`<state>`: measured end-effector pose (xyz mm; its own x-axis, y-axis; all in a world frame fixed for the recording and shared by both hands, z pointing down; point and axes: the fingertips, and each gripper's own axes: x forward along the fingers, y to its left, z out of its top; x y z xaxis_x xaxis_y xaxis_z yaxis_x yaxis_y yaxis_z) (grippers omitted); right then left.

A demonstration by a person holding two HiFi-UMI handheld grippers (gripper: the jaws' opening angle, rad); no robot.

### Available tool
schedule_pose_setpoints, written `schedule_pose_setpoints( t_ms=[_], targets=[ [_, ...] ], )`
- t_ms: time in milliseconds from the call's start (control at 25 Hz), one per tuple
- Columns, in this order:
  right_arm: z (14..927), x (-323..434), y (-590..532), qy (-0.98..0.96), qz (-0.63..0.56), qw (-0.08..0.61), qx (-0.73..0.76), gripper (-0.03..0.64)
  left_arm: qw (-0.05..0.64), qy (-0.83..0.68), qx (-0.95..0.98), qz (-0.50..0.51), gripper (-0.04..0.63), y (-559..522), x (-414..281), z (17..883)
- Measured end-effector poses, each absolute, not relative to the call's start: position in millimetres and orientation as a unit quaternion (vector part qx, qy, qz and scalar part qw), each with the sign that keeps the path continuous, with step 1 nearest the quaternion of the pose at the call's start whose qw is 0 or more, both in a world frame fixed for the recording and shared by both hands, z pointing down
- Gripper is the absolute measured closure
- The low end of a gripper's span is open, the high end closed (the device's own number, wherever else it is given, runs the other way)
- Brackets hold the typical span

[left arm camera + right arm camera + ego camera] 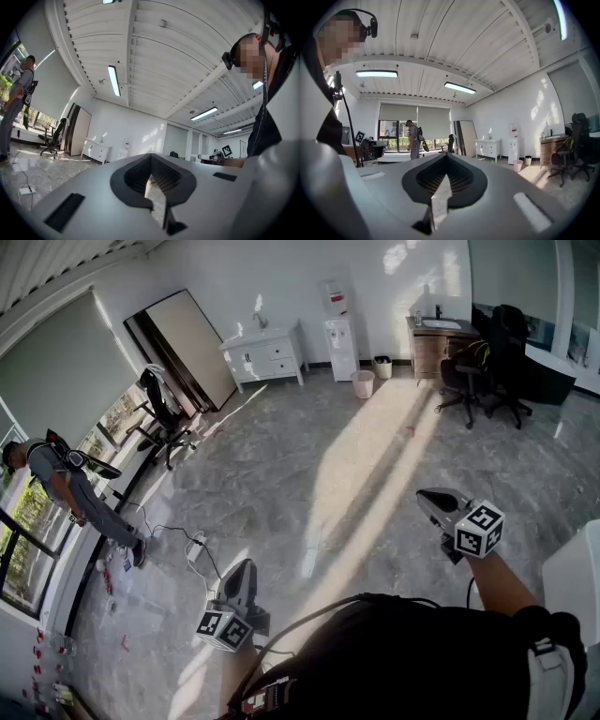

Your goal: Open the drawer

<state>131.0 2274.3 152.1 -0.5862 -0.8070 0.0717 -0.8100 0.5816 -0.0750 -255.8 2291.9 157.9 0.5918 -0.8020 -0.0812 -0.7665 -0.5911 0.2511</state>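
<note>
A white cabinet with drawers (pixel 265 354) stands against the far wall, across the floor from me; it also shows small in the left gripper view (pixel 96 151) and the right gripper view (pixel 489 148). All its drawers look closed. My left gripper (pixel 242 568) is held low at my left, jaws together with nothing between them (pixel 151 158). My right gripper (pixel 426 496) is held out at my right, its jaws likewise closed and empty (pixel 446 158). Both point level into the room, far from the cabinet.
A wooden desk (pixel 433 341) stands at the back right with black office chairs (pixel 487 362) beside it. A water dispenser (pixel 339 334) and pink bin (pixel 363 383) stand near the cabinet. A person (pixel 70 488) stands by the left windows. A power strip (pixel 195 547) lies on the floor.
</note>
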Motion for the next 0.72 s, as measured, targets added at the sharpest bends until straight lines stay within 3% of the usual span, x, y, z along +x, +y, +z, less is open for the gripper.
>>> schedule_pose_setpoints(
  t_ms=[720],
  targets=[
    [145.7, 134.8, 2274.6, -0.884, 0.059, -0.009, 0.463, 0.620, 0.096, -0.444, 0.886, -0.087, 0.595, 2293.7, -256.6, 155.0]
  ],
)
